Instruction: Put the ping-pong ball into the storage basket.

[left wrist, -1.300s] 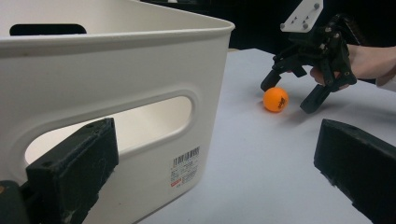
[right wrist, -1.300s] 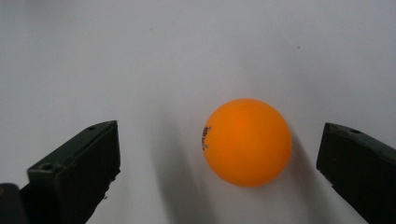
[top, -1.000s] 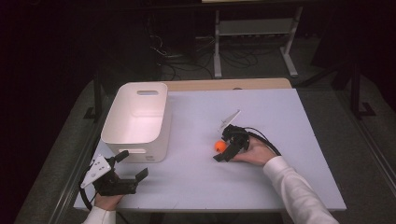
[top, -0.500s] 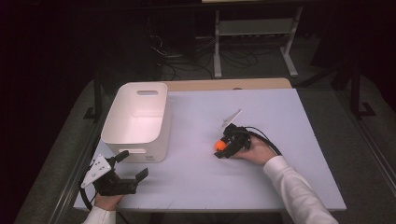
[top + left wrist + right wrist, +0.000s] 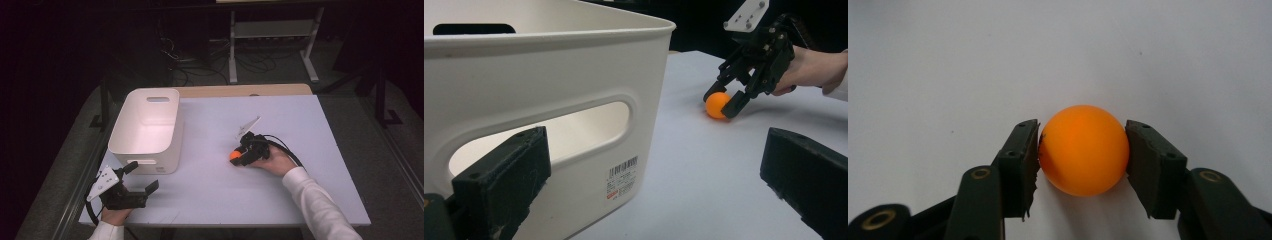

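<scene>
While its two black jaws press against either side of the orange ball (image 5: 1083,150), the right gripper (image 5: 1082,155) grips it low on the pale table (image 5: 300,130), the ball resting at or just above the surface near the table's middle. The person's right hand (image 5: 274,162) holds that gripper from behind. The left gripper (image 5: 134,176) sits at the near left corner, jaws spread wide with nothing between them, just beside the white bin (image 5: 147,127), whose handle slot faces it.
</scene>
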`<state>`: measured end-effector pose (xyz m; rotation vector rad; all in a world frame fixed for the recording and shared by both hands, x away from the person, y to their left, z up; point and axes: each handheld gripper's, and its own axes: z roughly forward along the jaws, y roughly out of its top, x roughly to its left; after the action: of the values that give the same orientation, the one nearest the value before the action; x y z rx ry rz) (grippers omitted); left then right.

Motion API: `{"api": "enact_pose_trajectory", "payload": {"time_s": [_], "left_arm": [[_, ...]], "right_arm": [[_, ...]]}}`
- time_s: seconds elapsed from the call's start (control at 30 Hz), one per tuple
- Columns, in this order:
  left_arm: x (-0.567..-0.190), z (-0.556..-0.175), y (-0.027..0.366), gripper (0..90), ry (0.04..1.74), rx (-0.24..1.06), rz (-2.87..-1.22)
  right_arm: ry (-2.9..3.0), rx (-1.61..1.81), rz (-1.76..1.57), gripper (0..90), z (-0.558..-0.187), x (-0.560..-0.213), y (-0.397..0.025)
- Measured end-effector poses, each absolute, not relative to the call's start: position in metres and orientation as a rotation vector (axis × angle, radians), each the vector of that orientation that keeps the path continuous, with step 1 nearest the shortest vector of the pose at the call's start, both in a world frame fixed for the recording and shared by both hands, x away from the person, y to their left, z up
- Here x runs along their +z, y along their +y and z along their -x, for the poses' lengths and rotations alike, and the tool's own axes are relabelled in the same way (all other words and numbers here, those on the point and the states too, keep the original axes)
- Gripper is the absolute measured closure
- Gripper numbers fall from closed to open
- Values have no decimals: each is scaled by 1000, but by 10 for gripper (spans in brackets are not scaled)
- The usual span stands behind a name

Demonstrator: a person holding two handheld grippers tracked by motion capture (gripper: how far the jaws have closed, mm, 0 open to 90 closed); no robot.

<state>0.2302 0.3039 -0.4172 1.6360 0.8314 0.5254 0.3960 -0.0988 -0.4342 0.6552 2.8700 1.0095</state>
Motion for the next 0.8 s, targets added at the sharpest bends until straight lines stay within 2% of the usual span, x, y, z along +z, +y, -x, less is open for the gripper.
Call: {"api": "enact_pose_trajectory", "payload": {"time_s": [0.8], "left_arm": [[-417, -230, 303, 0, 831, 524, -1635]], "right_arm": [[2854, 1050, -604, 492, -391, -411, -107]]}}
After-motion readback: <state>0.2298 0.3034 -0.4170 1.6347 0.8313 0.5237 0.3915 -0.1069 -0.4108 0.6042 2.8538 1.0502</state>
